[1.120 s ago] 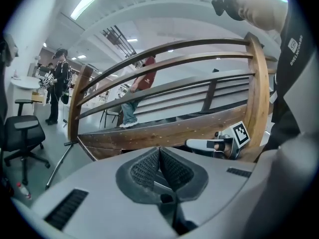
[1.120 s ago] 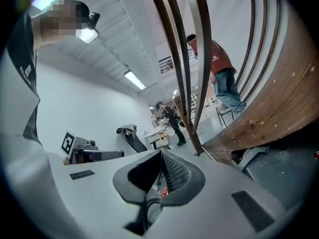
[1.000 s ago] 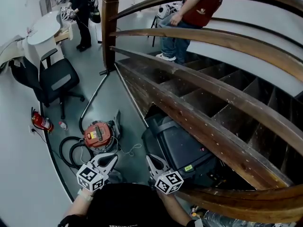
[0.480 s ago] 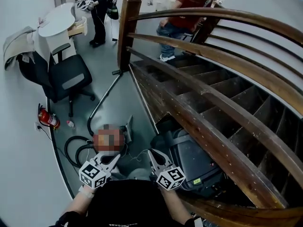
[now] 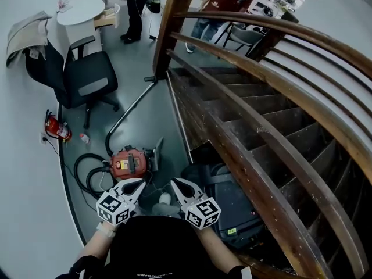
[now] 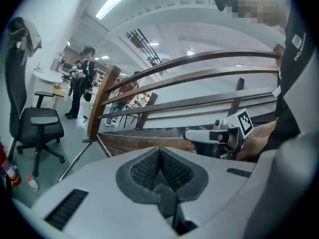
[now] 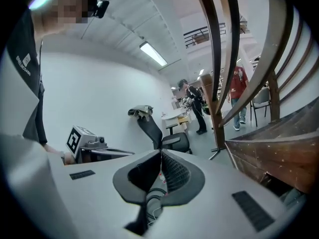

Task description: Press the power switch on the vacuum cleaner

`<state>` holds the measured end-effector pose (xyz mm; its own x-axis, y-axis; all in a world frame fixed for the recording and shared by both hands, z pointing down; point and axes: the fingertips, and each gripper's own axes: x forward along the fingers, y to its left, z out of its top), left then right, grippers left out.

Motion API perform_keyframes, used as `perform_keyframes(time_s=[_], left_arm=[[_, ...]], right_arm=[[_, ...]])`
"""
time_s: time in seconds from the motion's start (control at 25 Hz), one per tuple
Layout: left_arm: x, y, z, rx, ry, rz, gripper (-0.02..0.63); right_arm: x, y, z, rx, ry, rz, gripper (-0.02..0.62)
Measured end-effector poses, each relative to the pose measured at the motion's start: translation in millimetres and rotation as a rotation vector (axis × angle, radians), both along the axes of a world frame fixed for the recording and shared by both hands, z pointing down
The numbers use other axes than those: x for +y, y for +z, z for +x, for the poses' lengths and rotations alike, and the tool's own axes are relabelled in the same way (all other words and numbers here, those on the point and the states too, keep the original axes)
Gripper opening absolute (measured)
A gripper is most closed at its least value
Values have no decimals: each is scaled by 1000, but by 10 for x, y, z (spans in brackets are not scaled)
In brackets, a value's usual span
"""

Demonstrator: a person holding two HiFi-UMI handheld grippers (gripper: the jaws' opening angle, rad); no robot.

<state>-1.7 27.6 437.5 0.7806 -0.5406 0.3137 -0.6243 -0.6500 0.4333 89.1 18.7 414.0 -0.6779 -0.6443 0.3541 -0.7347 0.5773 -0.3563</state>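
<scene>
Vacuum cleaner point(image 5: 130, 163): squat red body, black hose point(image 5: 86, 182) looped beside it; left gripper point(image 5: 138, 184) and right gripper point(image 5: 175, 183) were both pressed together, empty.

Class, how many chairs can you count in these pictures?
2. A black office chair stands left, beside the round table; a grey chair stands at the top, right of the wooden post. More may be hidden.
</scene>
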Motion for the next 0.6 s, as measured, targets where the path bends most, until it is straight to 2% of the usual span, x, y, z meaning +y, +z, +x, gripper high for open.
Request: perform_keyframes(time_s=[0.24,0.4,0.6], left_arm=[[-179,299,-77,-23,-41,-24,15],[-220,656,-242,-30,-60,-87,15],[-216,1218,-513,-92,-105,-149,15]], right_arm=[[-76,166,-127,28,-59,-48,26],[-15,257,-252,66,-112,-81,26],[112,473,-346,107,-144,-133,26]])
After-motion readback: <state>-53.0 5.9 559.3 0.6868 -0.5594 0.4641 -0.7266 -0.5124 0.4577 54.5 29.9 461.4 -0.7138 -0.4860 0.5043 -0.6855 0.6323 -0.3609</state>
